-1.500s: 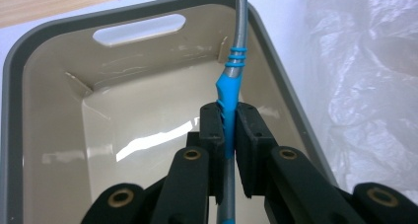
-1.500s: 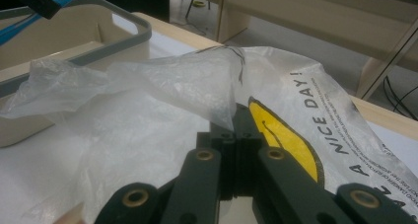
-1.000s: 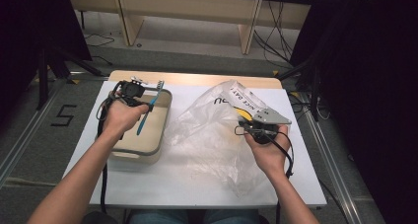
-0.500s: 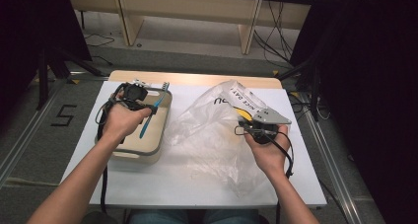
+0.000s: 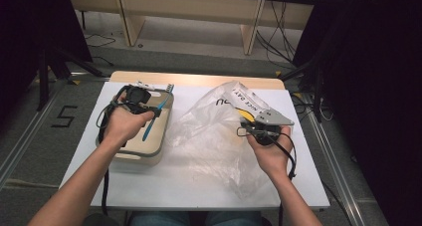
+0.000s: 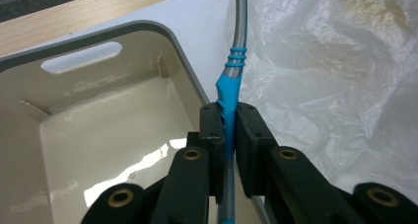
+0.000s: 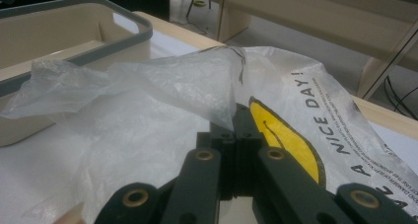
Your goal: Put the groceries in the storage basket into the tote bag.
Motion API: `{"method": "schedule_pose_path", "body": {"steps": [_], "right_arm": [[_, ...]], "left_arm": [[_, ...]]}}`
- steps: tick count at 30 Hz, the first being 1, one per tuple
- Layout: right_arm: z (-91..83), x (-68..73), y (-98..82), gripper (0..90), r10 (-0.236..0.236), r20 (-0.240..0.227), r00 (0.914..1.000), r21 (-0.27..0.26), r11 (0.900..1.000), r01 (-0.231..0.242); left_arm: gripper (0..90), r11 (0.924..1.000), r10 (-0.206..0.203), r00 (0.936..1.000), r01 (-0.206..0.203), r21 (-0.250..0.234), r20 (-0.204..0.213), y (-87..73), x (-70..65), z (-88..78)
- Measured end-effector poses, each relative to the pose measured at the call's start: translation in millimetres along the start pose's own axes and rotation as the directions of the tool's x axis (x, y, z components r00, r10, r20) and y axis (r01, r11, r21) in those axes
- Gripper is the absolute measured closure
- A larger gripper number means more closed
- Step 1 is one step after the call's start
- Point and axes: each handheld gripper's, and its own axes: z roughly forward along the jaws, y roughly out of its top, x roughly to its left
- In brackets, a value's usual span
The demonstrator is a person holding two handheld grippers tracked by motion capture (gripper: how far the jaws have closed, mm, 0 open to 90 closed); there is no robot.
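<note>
Toothbrush [image 6: 229,93] head is cut off at the top edge of the left gripper view, and the lower handle is hidden behind the jaws; in the high view the brush [image 5: 152,120] reads as a thin blue stick left of centre, bristle end hard to make out. Left gripper [image 6: 226,130] jaws stand narrow, clamped on the blue grip section of the handle, brush held over the right rim of the beige bin [image 6: 98,135]. Right gripper [image 7: 235,135] jaws are closed tight on a fold of the plastic bag [image 7: 162,86]; the film drapes over the jaw tips, so the pinch point itself is covered. In the high view the right gripper [image 5: 249,129] sits at centre right, half buried in the bag [image 5: 214,136]. Count: one toothbrush, one bin, one bag, two grippers, two hands. Bag is translucent, with a yellow smiley and "A NICE DAY!" print, partly cut off at the lower right of the right gripper view. Bin [image 5: 149,146] has a grey rim and a slot handle, nothing visible inside. Both sit on a white table top [image 5: 189,181]; the bag lies just right of the bin. Cables trail on the floor behind the table, upper right of the high view.
</note>
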Motion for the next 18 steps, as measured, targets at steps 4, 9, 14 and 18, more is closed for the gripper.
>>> {"method": "schedule_pose_path", "body": {"steps": [4,9,14,18], "right_arm": [[-0.4,0.1,0.1,90.0,0.002,-0.001,1.0000,-0.002,1.000,-0.002],[-1.3,-0.2,0.7,90.0,0.001,0.000,1.0000,-0.003,1.000,-0.001],[-1.3,-0.2,0.7,90.0,0.002,-0.001,1.0000,-0.003,1.000,-0.002],[-0.6,-0.2,0.5,90.0,0.001,-0.001,1.0000,-0.004,1.000,-0.001]], "left_arm": [[82.2,0.9999,0.011,0.9999,-0.011,-0.005,0.011,0.0,-4.7,-2.6],[82.2,0.9996,0.026,0.9993,-0.025,-0.014,0.026,-1.2,-10.9,-5.4],[82.2,0.9994,0.032,0.9989,-0.031,-0.017,0.035,-2.6,-14.7,-6.4],[82.2,0.9991,0.040,0.9982,-0.039,-0.017,0.044,-4.0,-17.9,-6.5]]}}
